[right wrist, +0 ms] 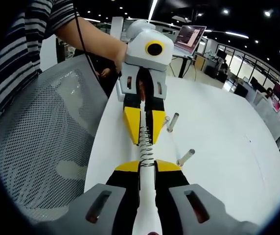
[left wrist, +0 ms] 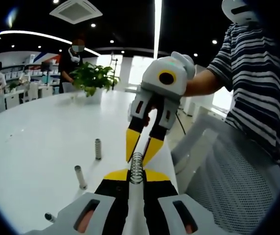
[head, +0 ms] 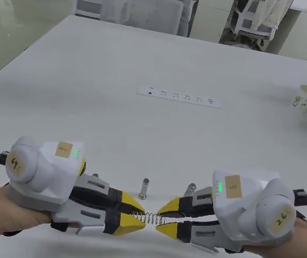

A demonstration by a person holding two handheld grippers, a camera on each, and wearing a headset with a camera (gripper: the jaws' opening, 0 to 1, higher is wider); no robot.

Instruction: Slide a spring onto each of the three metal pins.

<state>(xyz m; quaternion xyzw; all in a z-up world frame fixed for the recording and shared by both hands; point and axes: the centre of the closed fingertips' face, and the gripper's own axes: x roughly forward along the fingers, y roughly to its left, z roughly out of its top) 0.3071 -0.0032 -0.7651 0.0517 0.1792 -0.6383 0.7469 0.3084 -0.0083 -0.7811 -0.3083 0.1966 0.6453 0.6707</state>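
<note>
The head view looks forward and down from close above the spring [head: 150, 217], with the white table [head: 143, 64] stretching away beyond it. The left gripper view sits low at one end of the spring and faces along it, straight at the right gripper [left wrist: 138, 157]. The right gripper view faces back from the spring's other end at the left gripper [right wrist: 144, 142]. All three views share the spring and the pins [head: 144, 189] just beside it.
</note>
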